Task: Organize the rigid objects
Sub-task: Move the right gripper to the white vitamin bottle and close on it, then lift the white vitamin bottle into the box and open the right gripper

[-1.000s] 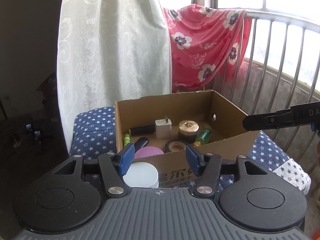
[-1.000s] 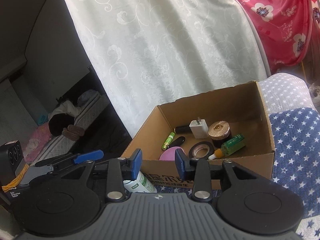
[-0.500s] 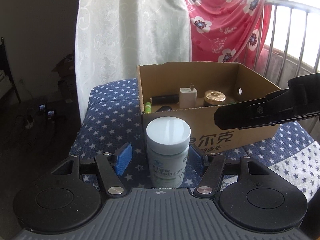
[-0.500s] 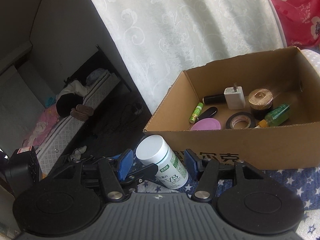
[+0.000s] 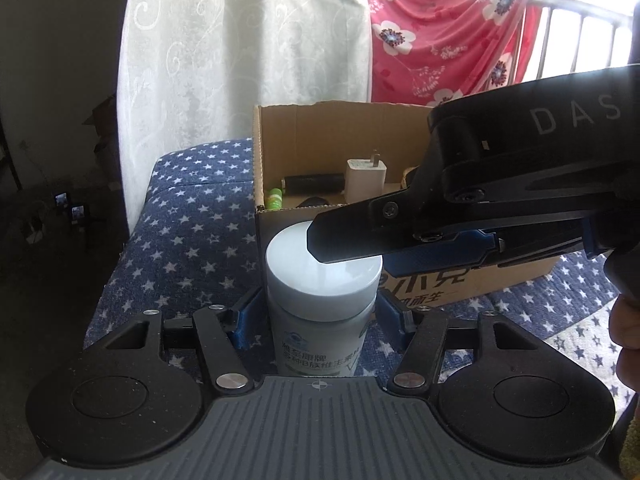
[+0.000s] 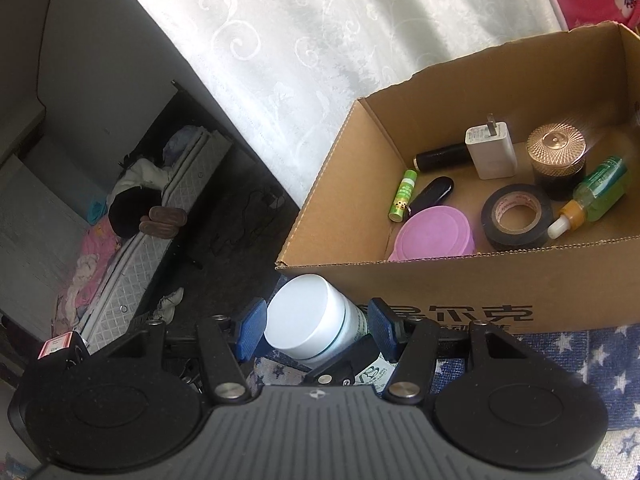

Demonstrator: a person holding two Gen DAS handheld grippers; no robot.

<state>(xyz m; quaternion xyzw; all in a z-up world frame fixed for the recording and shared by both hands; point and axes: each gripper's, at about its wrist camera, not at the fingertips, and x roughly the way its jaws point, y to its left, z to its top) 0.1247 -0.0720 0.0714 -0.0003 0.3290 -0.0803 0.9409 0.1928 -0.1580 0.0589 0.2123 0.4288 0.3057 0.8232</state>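
A white-capped supplement bottle (image 5: 320, 292) stands upright on the star-patterned blue cloth (image 5: 192, 240), just in front of the cardboard box (image 6: 440, 280). My left gripper (image 5: 320, 316) straddles the bottle's body. Its jaws are closing, with the blue pads close beside the sides and a thin gap still showing. From the right, my right gripper (image 6: 316, 324) reaches in around the cap (image 6: 304, 316), pads close on both sides, open. In the left wrist view its black fingers (image 5: 360, 236) cross over the cap. The box holds a white charger (image 6: 490, 152), tape roll (image 6: 516, 216), pink lid (image 6: 434, 232) and other small items.
A white curtain (image 5: 240, 60) hangs behind the box, with a red floral cloth (image 5: 440, 40) over a railing at the back right. The cushion's left edge (image 5: 120, 260) drops to a dark floor. A hand (image 5: 628, 320) shows at the right edge.
Both grippers came down and closer to the bottle. The left now has it between its pads, and the right moved in from the right until the cap sits between its fingers.
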